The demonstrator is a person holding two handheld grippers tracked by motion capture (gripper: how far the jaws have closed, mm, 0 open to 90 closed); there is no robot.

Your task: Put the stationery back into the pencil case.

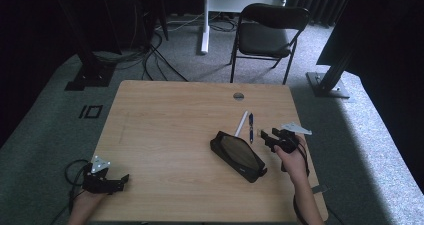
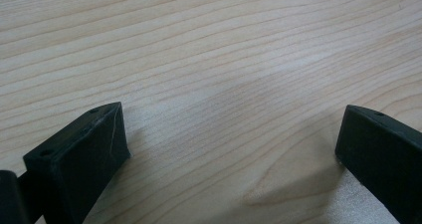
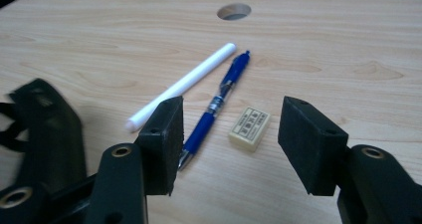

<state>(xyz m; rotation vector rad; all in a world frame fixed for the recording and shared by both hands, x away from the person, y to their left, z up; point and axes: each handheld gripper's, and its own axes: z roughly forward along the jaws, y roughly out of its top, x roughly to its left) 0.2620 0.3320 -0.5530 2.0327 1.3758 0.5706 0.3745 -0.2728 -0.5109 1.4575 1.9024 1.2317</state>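
Right tool (image 3: 230, 134) spread, empty; eraser (image 3: 250, 128) just ahead between jaws, blue pen (image 3: 215, 107) beside.

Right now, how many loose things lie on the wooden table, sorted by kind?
Pens: 2, a white capped pen and a blue click pen
Erasers: 1, a small cream block eraser
Cases: 1, a black zip pencil case
Total: 4

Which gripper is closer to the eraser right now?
Right. The right gripper hovers just short of the eraser, jaws open; the left gripper sits at the table's opposite near corner.
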